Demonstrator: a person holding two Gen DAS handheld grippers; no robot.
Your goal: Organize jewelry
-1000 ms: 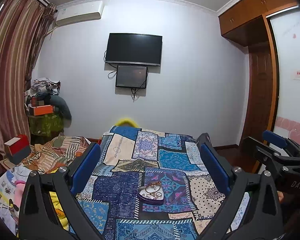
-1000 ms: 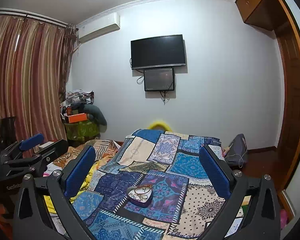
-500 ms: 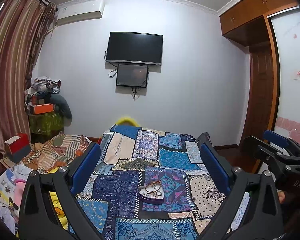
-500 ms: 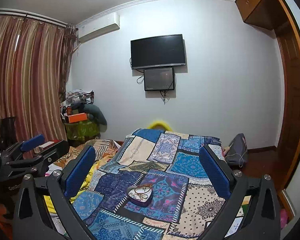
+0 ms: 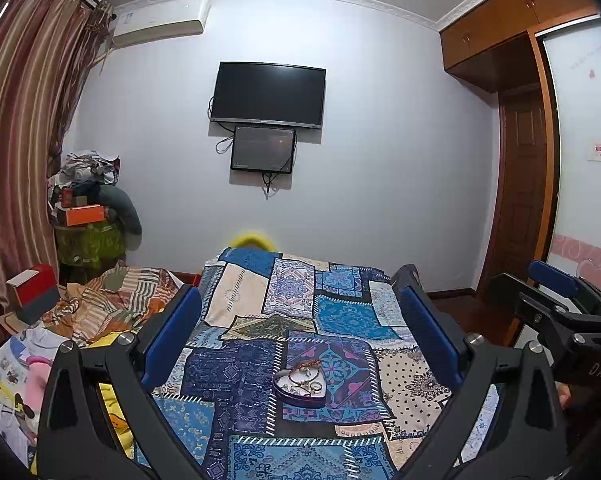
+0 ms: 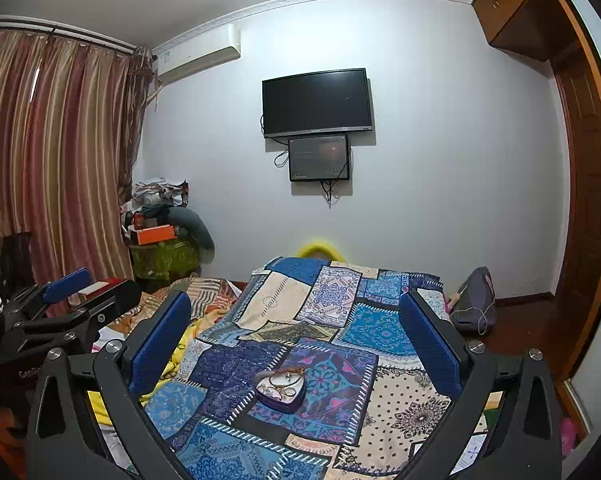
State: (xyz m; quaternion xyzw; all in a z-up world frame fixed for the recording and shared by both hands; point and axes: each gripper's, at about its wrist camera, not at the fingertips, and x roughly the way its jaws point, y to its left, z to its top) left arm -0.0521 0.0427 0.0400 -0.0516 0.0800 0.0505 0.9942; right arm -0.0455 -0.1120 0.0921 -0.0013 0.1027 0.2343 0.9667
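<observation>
Now, jewelry (image 5: 305, 376): all seen lies in heart box (image 5: 284, 390) on bed.
Stage: finished or pending — undecidable.
Grippers: left (image 5: 298, 320), right (image 6: 296, 322) spread wide, empty.

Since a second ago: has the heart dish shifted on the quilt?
No. The heart-shaped dish sits on the same purple quilt patch in both wrist views; the slight frame drift is camera motion.

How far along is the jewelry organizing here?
Rings and bangles lie in the heart-shaped dish on the patchwork bedspread. Left tool and right tool hang open and empty. This fits pieces just gathered or waiting to be sorted.
</observation>
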